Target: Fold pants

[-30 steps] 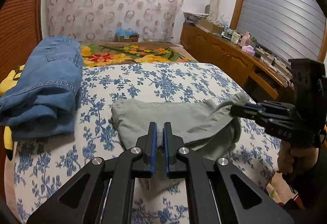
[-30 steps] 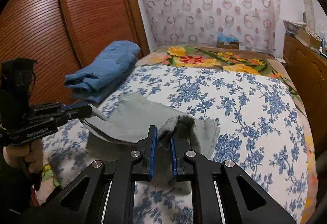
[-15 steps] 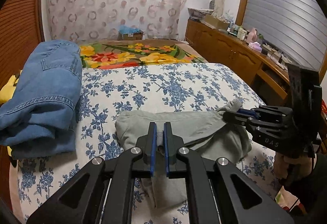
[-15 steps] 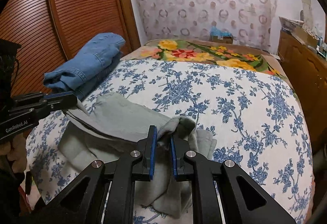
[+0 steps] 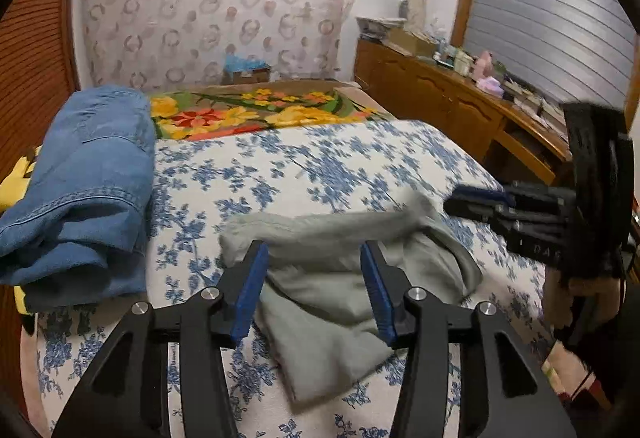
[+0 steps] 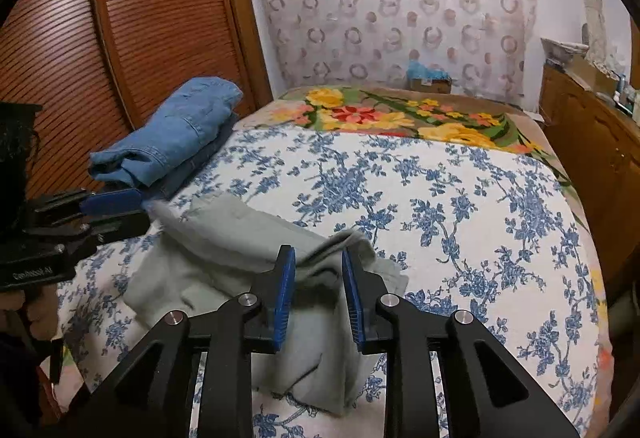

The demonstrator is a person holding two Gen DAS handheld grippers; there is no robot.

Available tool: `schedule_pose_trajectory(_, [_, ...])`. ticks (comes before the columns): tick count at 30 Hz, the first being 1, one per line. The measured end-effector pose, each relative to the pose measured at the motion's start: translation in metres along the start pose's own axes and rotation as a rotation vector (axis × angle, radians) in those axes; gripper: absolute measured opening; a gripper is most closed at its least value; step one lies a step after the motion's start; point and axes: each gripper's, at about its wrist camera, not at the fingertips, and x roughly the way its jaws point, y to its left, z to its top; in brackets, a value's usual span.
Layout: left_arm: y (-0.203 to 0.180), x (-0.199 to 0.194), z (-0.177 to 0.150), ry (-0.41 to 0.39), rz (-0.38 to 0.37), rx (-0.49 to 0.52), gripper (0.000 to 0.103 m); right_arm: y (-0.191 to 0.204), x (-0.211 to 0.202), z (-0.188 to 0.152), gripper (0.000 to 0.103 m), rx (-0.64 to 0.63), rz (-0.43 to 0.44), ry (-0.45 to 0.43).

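Note:
Pale grey pants (image 5: 332, 294) lie folded in a loose bundle on the blue-flowered bed sheet (image 5: 320, 166). My left gripper (image 5: 313, 250) hangs over their near left part. Its jaws are opening and its blue pads stand clear of the cloth below. My right gripper (image 6: 317, 252) is over the bundle's right end, its jaws also opening, with a raised fold of the pants (image 6: 224, 238) just past the pads and not pinched. Each wrist view shows the other gripper at the bundle's far end: the right gripper (image 5: 454, 200) and the left gripper (image 6: 142, 206).
Folded blue jeans (image 5: 88, 182) (image 6: 176, 130) rest at the bed's left edge by a slatted wooden door (image 6: 120, 38). A flowered blanket (image 6: 400, 118) covers the bed's far end. A cluttered wooden sideboard (image 5: 460, 98) runs along the right.
Both grippers were shut on the grey pants and have since let go, with their jaws spread apart. The cloth has dropped onto the bed as a folded bundle.

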Motion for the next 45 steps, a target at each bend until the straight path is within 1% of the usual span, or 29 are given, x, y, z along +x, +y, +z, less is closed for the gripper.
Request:
schedule_pose_trajectory(1, [-0.001,0.001,-0.001,0.001,0.005,0.000,0.051,-0.001,-0.002,0.000,0.025,-0.006,-0.009,0.004])
schedule_pose_trajectory(6, [0.000,0.000,-0.015,0.021,0.007,-0.021,0.051,-0.006,-0.017,-0.010,0.025,-0.006,0.011,0.020])
schedule_pose_trajectory(9, [0.000,0.000,-0.029,0.049,-0.001,-0.025,0.051,-0.010,-0.023,-0.023,0.025,0.003,0.036,0.045])
schedule_pose_trajectory(12, [-0.001,-0.001,-0.042,0.067,0.007,-0.028,0.051,-0.016,-0.028,-0.034,0.028,0.035,0.086,0.056])
schedule_pose_trajectory(13, [-0.001,-0.002,-0.047,0.072,0.001,-0.028,0.051,-0.017,-0.030,-0.038,0.030,0.038,0.087,0.056])
schedule_pose_trajectory(16, [-0.005,-0.002,-0.062,0.089,-0.022,-0.017,0.051,-0.018,-0.034,-0.046,0.031,0.032,0.077,0.068])
schedule_pose_trajectory(19, [-0.008,-0.004,-0.073,0.091,-0.013,-0.004,0.051,-0.020,-0.036,-0.054,0.032,0.041,0.082,0.086])
schedule_pose_trajectory(21, [-0.009,-0.004,-0.077,0.091,-0.015,0.001,0.048,-0.020,-0.036,-0.056,0.032,0.045,0.083,0.096])
schedule_pose_trajectory(22, [-0.010,-0.004,-0.078,0.092,-0.010,0.006,0.045,-0.019,-0.036,-0.057,0.032,0.044,0.083,0.101])
schedule_pose_trajectory(23, [-0.009,-0.004,-0.080,0.094,-0.004,0.009,0.042,-0.018,-0.034,-0.058,0.032,0.040,0.087,0.112])
schedule_pose_trajectory(24, [-0.009,-0.003,-0.080,0.099,-0.002,0.011,0.041,-0.017,-0.031,-0.059,0.032,0.035,0.088,0.129])
schedule_pose_trajectory(26, [-0.008,0.001,-0.081,0.111,0.003,0.014,0.037,-0.017,-0.023,-0.060,0.032,0.024,0.069,0.155])
schedule_pose_trajectory(28, [-0.006,0.003,-0.082,0.117,0.003,0.008,0.036,-0.016,-0.017,-0.057,0.032,0.017,0.079,0.163])
schedule_pose_trajectory(33, [-0.001,0.007,-0.082,0.124,0.016,-0.002,0.036,-0.012,-0.007,-0.055,0.032,0.001,0.067,0.184])
schedule_pose_trajectory(34, [-0.001,0.008,-0.083,0.123,0.014,0.001,0.031,-0.011,-0.005,-0.056,0.030,-0.007,0.061,0.189])
schedule_pose_trajectory(35, [0.000,0.009,-0.083,0.122,0.006,0.007,0.025,-0.009,-0.005,-0.056,0.025,-0.019,0.055,0.188])
schedule_pose_trajectory(36, [0.000,0.009,-0.084,0.116,0.004,0.011,0.023,-0.009,-0.005,-0.055,0.016,-0.025,0.055,0.184])
schedule_pose_trajectory(37, [0.001,0.008,-0.083,0.108,0.003,0.006,0.015,-0.011,-0.006,-0.055,0.009,-0.023,0.055,0.181])
schedule_pose_trajectory(38, [0.002,0.006,-0.083,0.104,-0.004,0.000,0.012,-0.013,-0.008,-0.054,0.008,-0.017,0.058,0.172])
schedule_pose_trajectory(39, [0.002,0.004,-0.082,0.096,-0.003,-0.003,0.011,-0.016,-0.013,-0.053,0.006,-0.013,0.059,0.156])
schedule_pose_trajectory(41, [0.003,-0.005,-0.079,0.054,0.019,-0.006,0.010,-0.023,-0.022,-0.052,0.005,-0.003,0.039,0.124])
schedule_pose_trajectory(43, [0.006,-0.016,-0.075,0.025,0.011,-0.015,0.010,-0.030,-0.035,-0.052,0.004,0.014,0.040,0.102])
schedule_pose_trajectory(45, [0.007,-0.022,-0.072,0.013,0.003,-0.019,0.010,-0.034,-0.044,-0.055,0.003,0.032,0.057,0.093])
